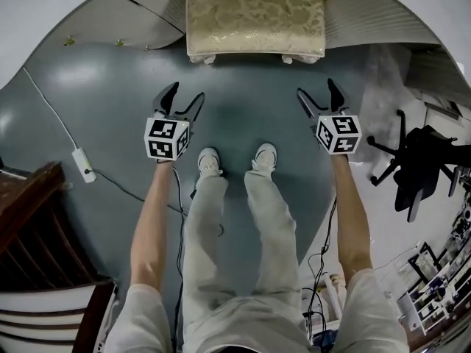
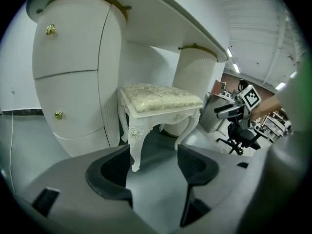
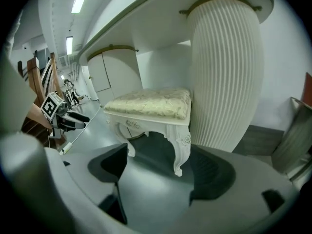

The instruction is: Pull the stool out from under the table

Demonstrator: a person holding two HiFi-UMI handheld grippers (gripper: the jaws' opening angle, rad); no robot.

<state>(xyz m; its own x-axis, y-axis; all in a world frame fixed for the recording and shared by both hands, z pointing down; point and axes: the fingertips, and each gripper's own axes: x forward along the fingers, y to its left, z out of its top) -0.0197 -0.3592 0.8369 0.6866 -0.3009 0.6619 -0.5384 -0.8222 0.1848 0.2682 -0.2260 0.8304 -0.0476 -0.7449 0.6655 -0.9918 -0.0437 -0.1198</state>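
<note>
A white stool [image 1: 255,17] with a cream patterned cushion stands half out from under the white dressing table [image 1: 140,9]. In the left gripper view the stool [image 2: 160,104] sits between the table's two pedestals. In the right gripper view the stool [image 3: 151,106] stands beside a ribbed column. My left gripper [image 1: 179,102] hangs open over the floor, short of the stool's near left corner. My right gripper [image 1: 318,97] is open too, short of the near right corner. Nothing lies between either pair of jaws.
A black office chair [image 1: 416,164] stands at the right. A dark wooden chair [image 1: 37,226] is at the lower left. A white cable with a power strip [image 1: 82,164] runs across the grey floor. The person's feet [image 1: 235,160] stand between the grippers.
</note>
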